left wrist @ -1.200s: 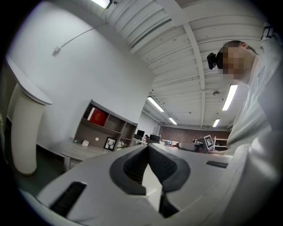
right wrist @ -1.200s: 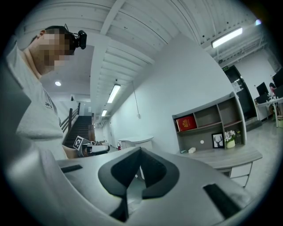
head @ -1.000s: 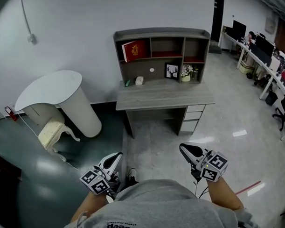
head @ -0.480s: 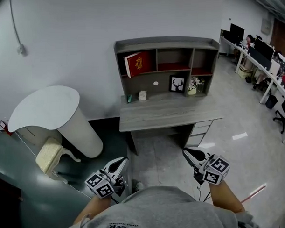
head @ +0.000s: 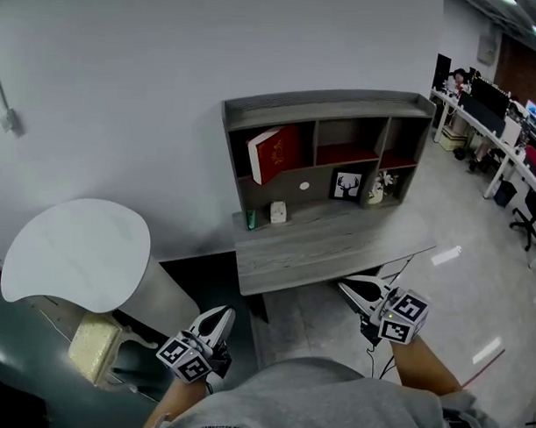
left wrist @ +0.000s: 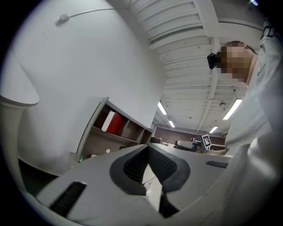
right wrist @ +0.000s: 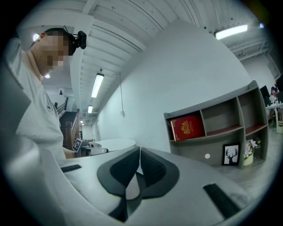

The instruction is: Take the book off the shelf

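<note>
A red book with a gold emblem leans in the left compartment of the grey shelf unit on the desk; it also shows in the right gripper view and the left gripper view. My left gripper hangs low at the left, short of the desk, jaws shut with nothing between them. My right gripper is held just before the desk's front edge, also shut and empty. Both are well away from the book.
The grey desk carries a framed deer picture, a small flower pot, a green bottle and a small white object. A round white table stands at the left. Office desks and chairs line the right.
The desk and shelf have come closer and now sit lower in the head view. Both grippers stay shut and held low in front of the person.
</note>
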Demonstrator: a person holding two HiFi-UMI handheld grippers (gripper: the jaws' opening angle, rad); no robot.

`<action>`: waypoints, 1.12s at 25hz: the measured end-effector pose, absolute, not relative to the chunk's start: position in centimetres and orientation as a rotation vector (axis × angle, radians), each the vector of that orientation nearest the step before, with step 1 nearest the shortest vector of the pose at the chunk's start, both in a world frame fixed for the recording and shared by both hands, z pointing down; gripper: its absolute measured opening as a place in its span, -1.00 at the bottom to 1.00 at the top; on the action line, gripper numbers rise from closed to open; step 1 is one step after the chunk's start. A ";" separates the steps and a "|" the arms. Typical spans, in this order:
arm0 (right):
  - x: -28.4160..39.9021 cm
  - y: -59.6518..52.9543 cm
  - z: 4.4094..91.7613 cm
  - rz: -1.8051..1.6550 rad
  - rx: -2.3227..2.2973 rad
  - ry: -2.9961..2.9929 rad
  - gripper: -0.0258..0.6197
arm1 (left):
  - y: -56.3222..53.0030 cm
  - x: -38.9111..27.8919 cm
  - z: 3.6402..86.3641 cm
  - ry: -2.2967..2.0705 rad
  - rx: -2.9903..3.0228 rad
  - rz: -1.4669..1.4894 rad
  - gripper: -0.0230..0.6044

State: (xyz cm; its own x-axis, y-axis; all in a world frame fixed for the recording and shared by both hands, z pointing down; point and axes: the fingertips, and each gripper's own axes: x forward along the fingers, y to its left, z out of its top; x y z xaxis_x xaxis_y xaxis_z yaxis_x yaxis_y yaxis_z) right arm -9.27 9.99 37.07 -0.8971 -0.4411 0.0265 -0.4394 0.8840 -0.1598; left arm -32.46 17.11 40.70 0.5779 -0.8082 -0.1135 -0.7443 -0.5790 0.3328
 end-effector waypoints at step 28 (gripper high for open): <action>-13.5 -22.2 38.6 -0.264 -0.203 3.108 -0.86 | -12.0 -33.9 42.1 -1.631 2.372 -0.365 -0.90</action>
